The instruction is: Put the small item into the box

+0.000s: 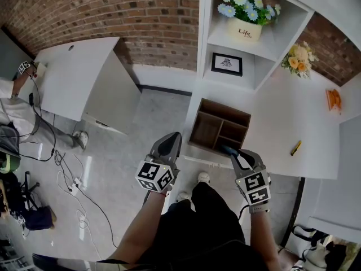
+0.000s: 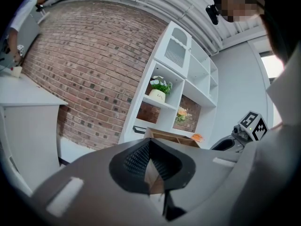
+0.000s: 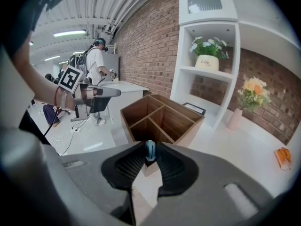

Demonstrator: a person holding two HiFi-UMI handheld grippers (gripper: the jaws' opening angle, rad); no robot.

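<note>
A brown wooden box [image 1: 219, 127] with three open compartments lies at the near edge of the white table [image 1: 293, 129]; it also shows in the right gripper view as the box [image 3: 162, 119]. My right gripper [image 1: 228, 149] hovers just before the box's front rim, shut on a small blue item [image 3: 150, 150] pinched between its jaw tips. My left gripper [image 1: 172, 143] hangs to the left of the box over the floor, shut with nothing in it. In the left gripper view the box [image 2: 171, 135] lies just ahead.
A yellow pen [image 1: 295, 147] lies on the table right of the box, an orange object [image 1: 333, 99] further right. The white shelf [image 1: 248, 49] behind holds a flower pot [image 1: 245, 27] and a framed picture [image 1: 227, 64]. Cables [image 1: 73, 185] trail on the floor at left.
</note>
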